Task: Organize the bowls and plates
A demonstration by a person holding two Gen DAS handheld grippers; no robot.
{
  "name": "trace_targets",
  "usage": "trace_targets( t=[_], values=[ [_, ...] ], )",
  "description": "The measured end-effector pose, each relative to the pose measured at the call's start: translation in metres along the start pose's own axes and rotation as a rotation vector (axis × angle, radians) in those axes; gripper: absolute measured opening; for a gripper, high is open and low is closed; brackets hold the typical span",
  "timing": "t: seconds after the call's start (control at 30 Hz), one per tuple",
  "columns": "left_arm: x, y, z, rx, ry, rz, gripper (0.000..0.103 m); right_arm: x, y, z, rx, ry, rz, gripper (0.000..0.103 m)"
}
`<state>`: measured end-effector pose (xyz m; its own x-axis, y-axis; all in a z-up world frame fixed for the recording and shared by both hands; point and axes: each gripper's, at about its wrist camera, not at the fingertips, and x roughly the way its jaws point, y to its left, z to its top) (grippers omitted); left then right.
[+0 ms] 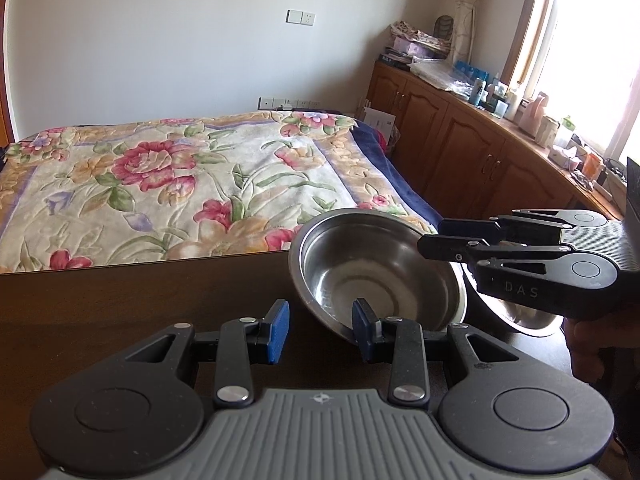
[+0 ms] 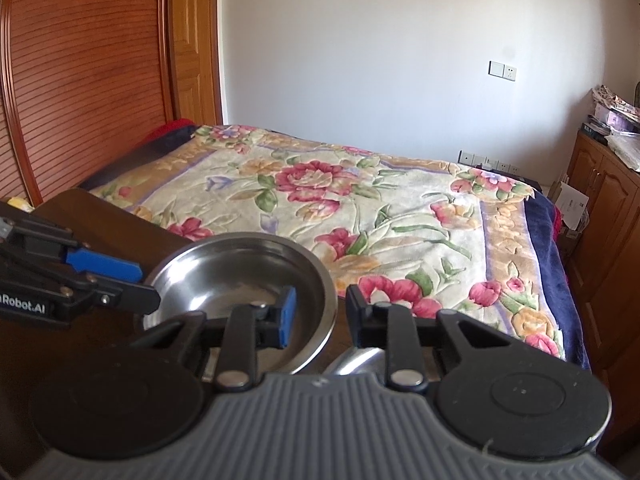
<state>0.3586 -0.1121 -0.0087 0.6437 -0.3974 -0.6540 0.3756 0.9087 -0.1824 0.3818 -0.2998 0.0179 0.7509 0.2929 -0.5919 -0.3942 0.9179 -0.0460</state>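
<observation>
A steel bowl (image 1: 376, 276) sits tilted on the dark wooden table (image 1: 120, 320), leaning on a second steel bowl (image 1: 524, 318) to its right. My left gripper (image 1: 320, 332) is open, its right fingertip just over the bowl's near rim and its left one outside. My right gripper (image 1: 430, 238) reaches in from the right, with its fingers above and below the far-right rim. In the right wrist view, the right gripper (image 2: 322, 314) is open astride the bowl's (image 2: 240, 276) rim, with a gap to the blue pad. The left gripper (image 2: 140, 284) straddles the left rim. The second bowl (image 2: 356, 360) peeks out underneath.
A bed with a floral blanket (image 1: 180, 184) lies just beyond the table's far edge. Wooden cabinets (image 1: 460, 140) with a cluttered top run along the right wall under a window. A wooden wardrobe (image 2: 80, 80) stands at the left. A hand (image 1: 592, 344) holds the right gripper.
</observation>
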Motion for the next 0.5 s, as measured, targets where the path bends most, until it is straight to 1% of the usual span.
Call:
trace_targets(
  t=[0.2, 0.27, 0.33, 0.37, 0.43, 0.5],
  values=[
    [0.006, 0.002, 0.001, -0.006, 0.019, 0.003, 0.037, 0.009, 0.002, 0.001, -0.008, 0.027, -0.005, 0.029],
    [0.007, 0.002, 0.000, -0.011, 0.025, 0.003, 0.034, 0.010, 0.004, 0.001, -0.015, 0.035, -0.002, 0.028],
    [0.008, 0.003, 0.000, -0.011, 0.030, 0.004, 0.028, 0.012, 0.007, 0.002, -0.025, 0.043, 0.004, 0.026],
    [0.008, 0.004, 0.000, -0.012, 0.033, 0.006, 0.026, 0.012, 0.009, 0.001, -0.031, 0.047, 0.005, 0.026],
    [0.009, 0.005, -0.001, -0.014, 0.036, 0.010, 0.024, 0.013, 0.011, 0.001, -0.039, 0.057, 0.012, 0.020],
    [0.008, 0.007, -0.001, -0.014, 0.038, 0.010, 0.023, 0.014, 0.013, 0.001, -0.040, 0.066, 0.020, 0.020]
  ],
)
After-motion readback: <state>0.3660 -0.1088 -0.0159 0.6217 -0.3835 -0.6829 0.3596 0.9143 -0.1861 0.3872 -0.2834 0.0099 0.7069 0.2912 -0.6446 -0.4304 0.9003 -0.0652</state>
